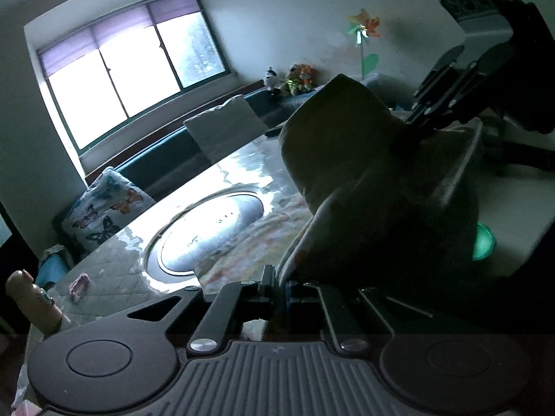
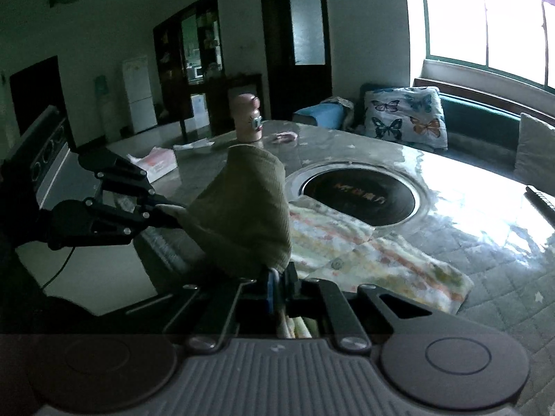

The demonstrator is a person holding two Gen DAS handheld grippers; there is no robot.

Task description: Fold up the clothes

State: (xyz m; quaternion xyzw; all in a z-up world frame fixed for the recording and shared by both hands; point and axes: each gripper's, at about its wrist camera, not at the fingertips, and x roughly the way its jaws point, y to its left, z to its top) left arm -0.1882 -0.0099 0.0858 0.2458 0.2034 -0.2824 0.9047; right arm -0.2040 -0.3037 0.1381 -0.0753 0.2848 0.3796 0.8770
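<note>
Left wrist view: the left gripper [image 1: 277, 287] was pinched tight on an edge of the garment [image 1: 347, 145], which rose just ahead of the fingers in a hanging hump; the right gripper [image 1: 430, 118] gripped the far edge. The fold looked barely begun.

Right wrist view: the right gripper [image 2: 277, 287] was clamped on the garment [image 2: 249, 208], tilted downward, the rest trailing over the table [image 2: 485, 242] beyond.
</note>
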